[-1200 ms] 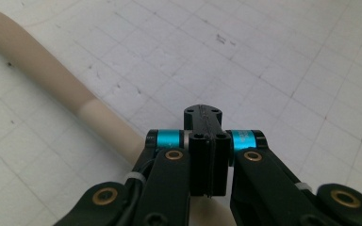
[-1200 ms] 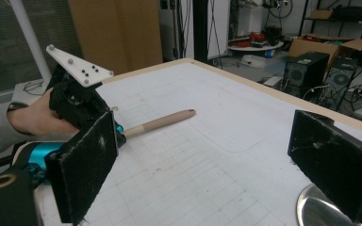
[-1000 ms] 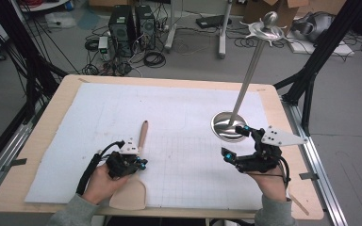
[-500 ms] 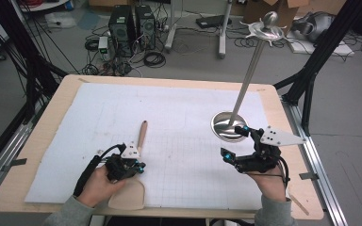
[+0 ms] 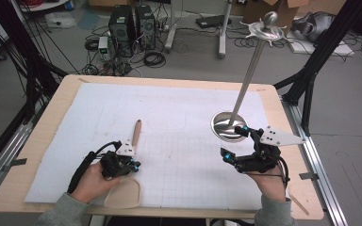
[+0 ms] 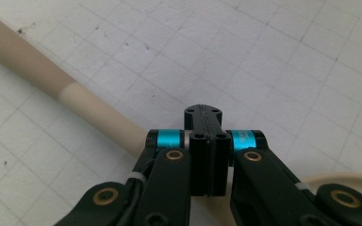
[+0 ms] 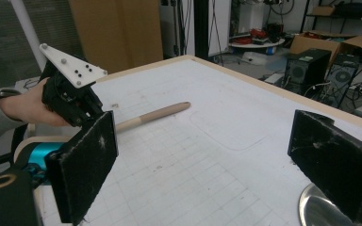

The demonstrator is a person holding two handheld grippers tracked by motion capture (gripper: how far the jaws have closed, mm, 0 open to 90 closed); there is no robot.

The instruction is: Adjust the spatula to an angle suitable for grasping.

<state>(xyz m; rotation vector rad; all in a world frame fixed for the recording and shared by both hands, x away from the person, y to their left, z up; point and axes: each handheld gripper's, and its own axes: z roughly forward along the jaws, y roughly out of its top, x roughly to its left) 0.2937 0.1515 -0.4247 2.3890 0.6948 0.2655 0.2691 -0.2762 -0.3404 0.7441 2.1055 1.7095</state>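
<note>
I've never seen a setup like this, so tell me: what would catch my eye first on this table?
Probably the tall shiny metal stand with a round base, rising at the right of the white gridded mat. Next, the pale beige spatula with a long handle, lying near the front left. The left tool sits shut over that handle, while the right tool stands open beside the stand's base.

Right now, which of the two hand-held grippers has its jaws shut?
The left gripper, over the wooden spatula; its jaws are pressed together. The right gripper, by the metal stand, gapes wide.
</note>
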